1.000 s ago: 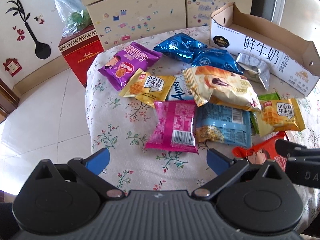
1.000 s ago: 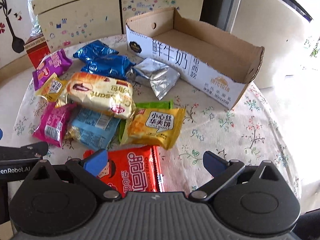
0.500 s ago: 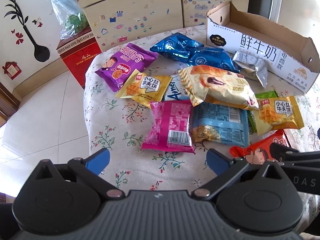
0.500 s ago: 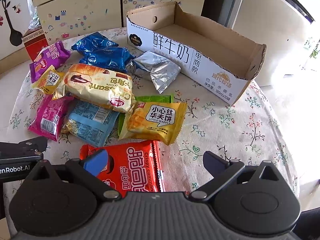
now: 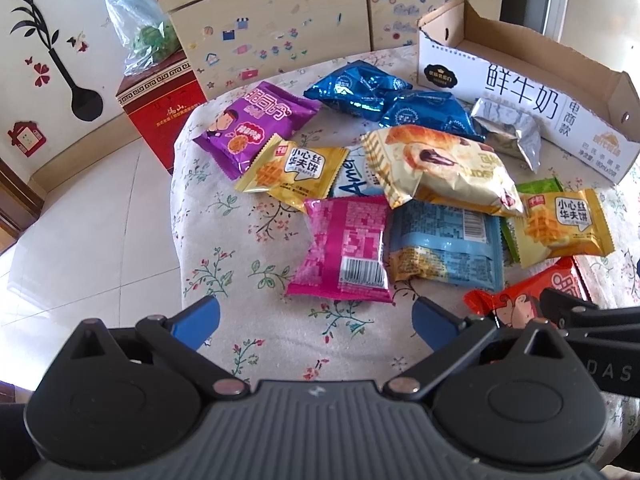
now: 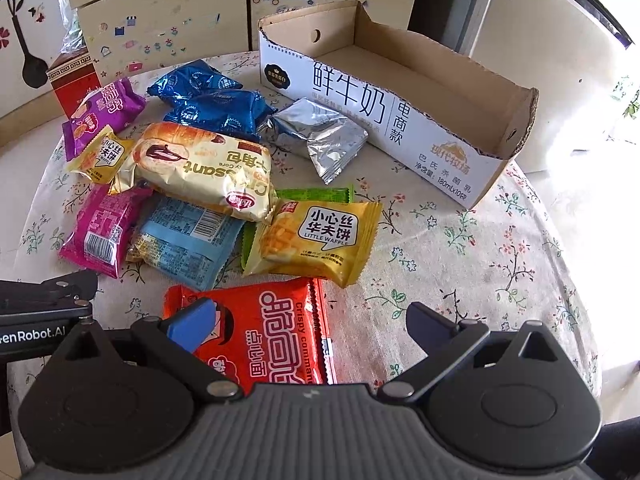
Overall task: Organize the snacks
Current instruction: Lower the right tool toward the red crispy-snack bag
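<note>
Nearest the right wrist camera, the right hand-held gripper (image 6: 306,322) hangs with its jaws spread wide and nothing between them, its blue left finger over the corner of a red packet (image 6: 260,328) lying flat on the flowered worktop (image 6: 480,264). The left hand-held gripper (image 5: 316,314) is likewise spread wide and bare, poised above cloth just short of a pink packet (image 5: 346,248).

Beyond these the snacks sit in a loose heap. A light-blue packet (image 5: 444,244) lies just beside the pink one, and a yellow waffle pack (image 6: 316,236) rests partly on a green packet (image 6: 320,194). A croissant pack (image 6: 200,168) overlaps the light-blue one. To its left lies a second waffle pack (image 5: 294,170), touching a purple packet (image 5: 256,128). Farther back are two dark-blue packets (image 5: 394,98), one overlapping the other, and a silver pouch (image 6: 320,138) close against the open cardboard box (image 6: 400,112), which stands at the far right of the worktop. On the floor beyond stands a red box (image 5: 160,108).
</note>
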Tool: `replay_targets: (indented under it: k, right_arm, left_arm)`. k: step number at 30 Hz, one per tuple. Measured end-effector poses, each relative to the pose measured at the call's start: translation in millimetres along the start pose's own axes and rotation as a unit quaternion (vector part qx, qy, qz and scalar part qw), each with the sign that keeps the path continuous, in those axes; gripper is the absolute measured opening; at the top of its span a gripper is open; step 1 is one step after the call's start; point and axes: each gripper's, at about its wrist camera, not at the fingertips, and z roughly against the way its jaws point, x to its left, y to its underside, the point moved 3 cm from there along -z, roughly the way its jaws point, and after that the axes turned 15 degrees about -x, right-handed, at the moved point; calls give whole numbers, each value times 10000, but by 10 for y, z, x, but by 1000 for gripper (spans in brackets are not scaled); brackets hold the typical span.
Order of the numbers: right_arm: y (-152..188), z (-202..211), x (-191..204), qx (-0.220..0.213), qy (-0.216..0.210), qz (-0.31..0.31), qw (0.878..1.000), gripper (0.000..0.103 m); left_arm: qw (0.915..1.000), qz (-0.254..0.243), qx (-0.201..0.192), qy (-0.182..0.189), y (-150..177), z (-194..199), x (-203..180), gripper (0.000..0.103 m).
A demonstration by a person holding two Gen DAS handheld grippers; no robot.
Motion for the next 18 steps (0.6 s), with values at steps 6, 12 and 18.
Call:
replay_targets:
  k: [6, 12, 18]
  right_arm:
    - [4, -5, 16, 8, -32, 52, 10000, 103]
    - [2, -11, 19, 19, -22, 66, 10000, 103]
    - [6, -13, 36, 16, 7, 120, 9999, 103]
  left_arm:
    - [10000, -39, 21, -25, 13, -7, -10, 101]
    - [10000, -26, 53, 6, 20, -11, -11, 99]
    - [10000, -16, 85, 2, 31, -24, -17, 98]
